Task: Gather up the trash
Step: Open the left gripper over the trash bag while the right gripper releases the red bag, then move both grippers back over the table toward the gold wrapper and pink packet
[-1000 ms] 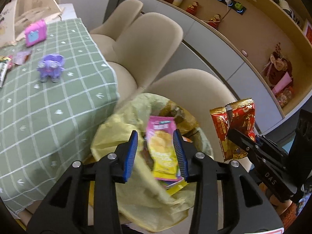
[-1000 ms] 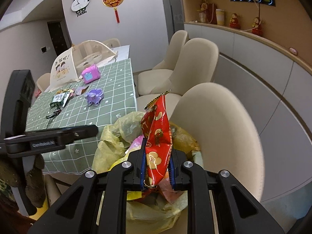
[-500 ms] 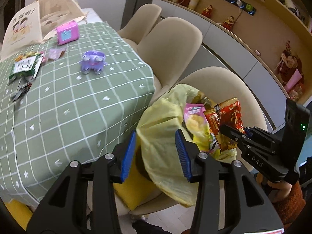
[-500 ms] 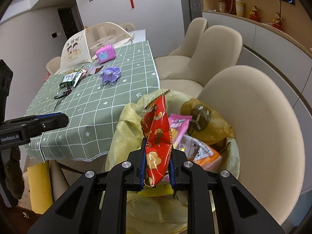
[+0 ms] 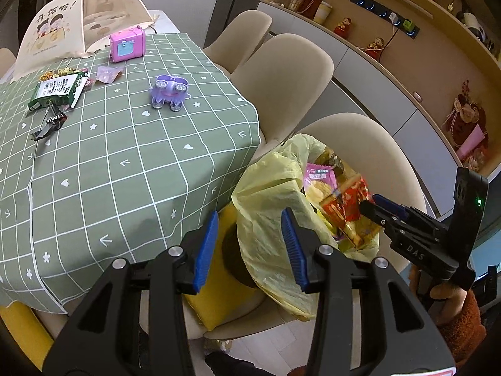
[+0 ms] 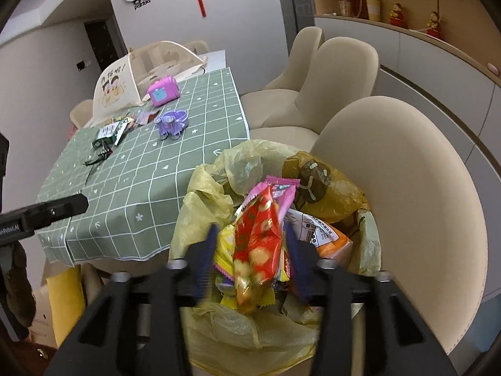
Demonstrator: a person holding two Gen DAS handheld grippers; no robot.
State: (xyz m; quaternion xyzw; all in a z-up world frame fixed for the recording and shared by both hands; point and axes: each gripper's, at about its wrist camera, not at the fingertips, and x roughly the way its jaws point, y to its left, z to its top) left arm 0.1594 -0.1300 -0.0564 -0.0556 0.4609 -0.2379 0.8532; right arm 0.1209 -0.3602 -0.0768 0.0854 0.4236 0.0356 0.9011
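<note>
A bin lined with a yellow bag stands on a beige chair by the table, holding a pink packet and other wrappers. My right gripper hangs over it with its jaws opening. A red snack packet is blurred between them, and neither pad presses on it. In the left wrist view the same red packet lies in the bag in front of the right gripper. My left gripper stands open and empty over the bag's near edge. A green packet and a black wrapper lie on the table.
The green checked tablecloth also bears a purple toy, a pink toy case, a small pink wrapper and a mesh food cover. Beige chairs line the table's right side. A yellow cushion lies on the seat under the bin.
The right jaws have parted and the red packet has sunk from upright into the bin. The left gripper has swung left, from over the bin's contents to its table-side edge.
</note>
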